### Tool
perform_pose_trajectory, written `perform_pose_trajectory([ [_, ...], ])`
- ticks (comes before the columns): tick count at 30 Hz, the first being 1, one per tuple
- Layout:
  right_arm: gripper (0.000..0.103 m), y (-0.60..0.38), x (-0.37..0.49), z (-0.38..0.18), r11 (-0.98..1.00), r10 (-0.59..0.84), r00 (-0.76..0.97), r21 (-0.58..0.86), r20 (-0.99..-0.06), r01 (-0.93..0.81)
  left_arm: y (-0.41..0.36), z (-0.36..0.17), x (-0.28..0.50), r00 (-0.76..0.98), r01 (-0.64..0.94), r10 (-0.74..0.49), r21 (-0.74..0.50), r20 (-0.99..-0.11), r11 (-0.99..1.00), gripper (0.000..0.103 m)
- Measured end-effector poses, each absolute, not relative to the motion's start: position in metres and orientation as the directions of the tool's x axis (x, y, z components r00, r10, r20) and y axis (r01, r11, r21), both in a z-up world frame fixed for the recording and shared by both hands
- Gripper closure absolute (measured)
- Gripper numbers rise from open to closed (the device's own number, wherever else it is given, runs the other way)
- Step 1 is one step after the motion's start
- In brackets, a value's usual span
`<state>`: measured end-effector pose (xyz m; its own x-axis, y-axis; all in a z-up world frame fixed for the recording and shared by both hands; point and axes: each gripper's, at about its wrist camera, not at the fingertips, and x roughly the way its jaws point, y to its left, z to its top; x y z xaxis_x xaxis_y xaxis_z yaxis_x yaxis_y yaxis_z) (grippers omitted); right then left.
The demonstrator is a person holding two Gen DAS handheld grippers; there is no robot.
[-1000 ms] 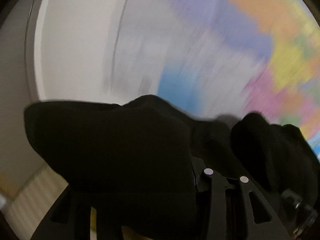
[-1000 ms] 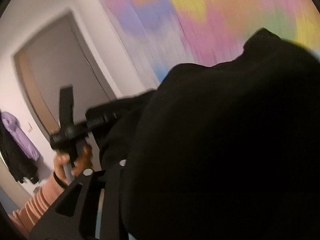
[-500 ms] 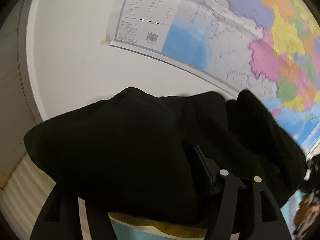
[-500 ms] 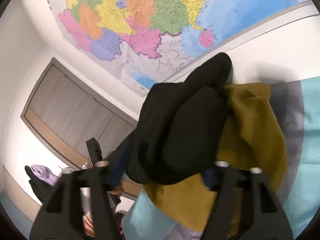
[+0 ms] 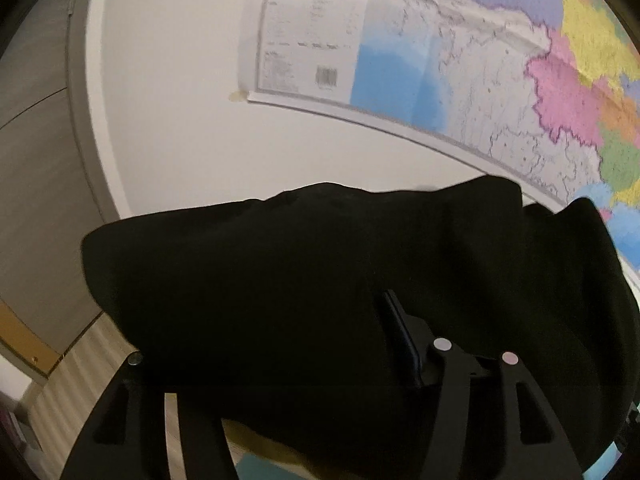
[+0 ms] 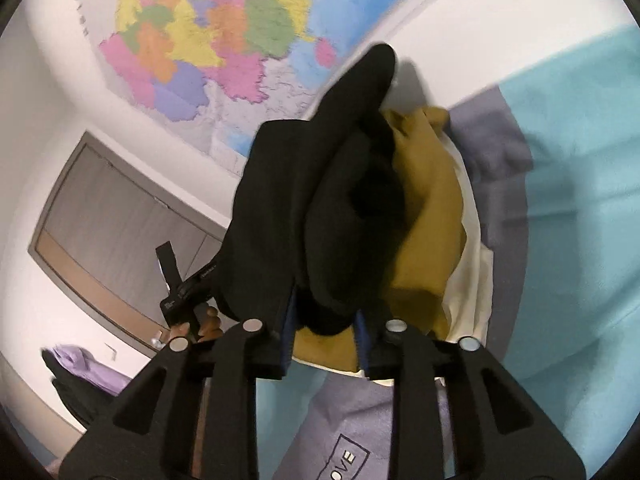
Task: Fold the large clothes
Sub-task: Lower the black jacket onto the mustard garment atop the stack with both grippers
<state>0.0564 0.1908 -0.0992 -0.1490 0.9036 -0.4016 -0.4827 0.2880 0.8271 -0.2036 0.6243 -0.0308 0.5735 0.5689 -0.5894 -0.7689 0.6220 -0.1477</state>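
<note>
Right hand-held gripper (image 6: 324,344): I see jaws closing on the black garment (image 6: 320,208).
Left hand-held gripper (image 5: 280,344): garment (image 5: 280,280) draped over; grip unclear, jaws closing.
Wall map (image 5: 500,60): behind garment.

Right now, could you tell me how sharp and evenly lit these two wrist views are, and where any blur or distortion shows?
Left wrist view: the wall map is softly blurred, its bottom edge bowed by the fisheye; the black garment reads as a near-featureless dark mass. Right wrist view: the map's colours smear slightly, the garment casts a soft shadow on the white wall, the door frame curves, and the corners vignette black.
</note>
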Motion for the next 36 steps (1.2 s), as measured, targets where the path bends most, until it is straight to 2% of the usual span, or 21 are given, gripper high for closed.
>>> perform_pose_trajectory([
  [2, 0.073, 0.199, 0.053, -0.081, 0.292, 0.893, -0.136, 0.780, -0.430, -0.554, 0.614, -0.025, -0.212, 0.558, -0.785, 0.602, -0.129, -0.572, 0.606, 0.043],
  [4, 0.057, 0.199, 0.052, -0.070, 0.301, 0.877, -0.119, 0.726, -0.465, -0.619, 0.599, -0.021, -0.219, 0.542, -0.798, 0.640, -0.094, -0.544, 0.596, 0.041],
  [6, 0.046, 0.200, 0.046, -0.060, 0.319, 0.855, -0.098, 0.666, -0.509, -0.674, 0.589, -0.020, -0.225, 0.531, -0.806, 0.664, -0.073, -0.526, 0.587, 0.039],
  [7, 0.044, 0.205, 0.044, -0.055, 0.329, 0.843, -0.086, 0.637, -0.531, -0.697, 0.582, -0.020, -0.229, 0.533, -0.806, 0.675, -0.065, -0.511, 0.588, 0.038],
  [12, 0.044, 0.194, 0.025, -0.043, 0.297, 0.821, -0.088, 0.552, -0.565, -0.779, 0.556, -0.013, -0.241, 0.529, -0.809, 0.716, -0.016, -0.456, 0.587, 0.032],
  [16, 0.044, 0.202, 0.015, -0.030, 0.239, 0.826, -0.114, 0.527, -0.552, -0.815, 0.531, -0.002, -0.247, 0.549, -0.793, 0.739, 0.036, -0.391, 0.608, 0.027],
  [21, 0.045, 0.218, 0.008, -0.010, 0.197, 0.846, -0.099, 0.478, -0.525, -0.856, 0.509, 0.015, -0.244, 0.607, -0.749, 0.711, 0.044, -0.356, 0.661, 0.025],
  [31, 0.046, 0.279, 0.051, -0.002, 0.248, 0.864, -0.041, 0.496, -0.501, -0.832, 0.501, 0.004, -0.210, 0.631, -0.709, 0.663, 0.048, -0.403, 0.704, 0.025],
  [34, 0.046, 0.303, 0.064, -0.011, 0.314, 0.836, 0.025, 0.440, -0.549, -0.841, 0.505, -0.002, -0.199, 0.626, -0.704, 0.655, 0.056, -0.424, 0.708, 0.025],
  [36, 0.049, 0.317, 0.074, -0.030, 0.353, 0.786, 0.020, 0.422, -0.618, -0.835, 0.511, -0.009, -0.193, 0.628, -0.691, 0.628, 0.040, -0.460, 0.721, 0.025],
])
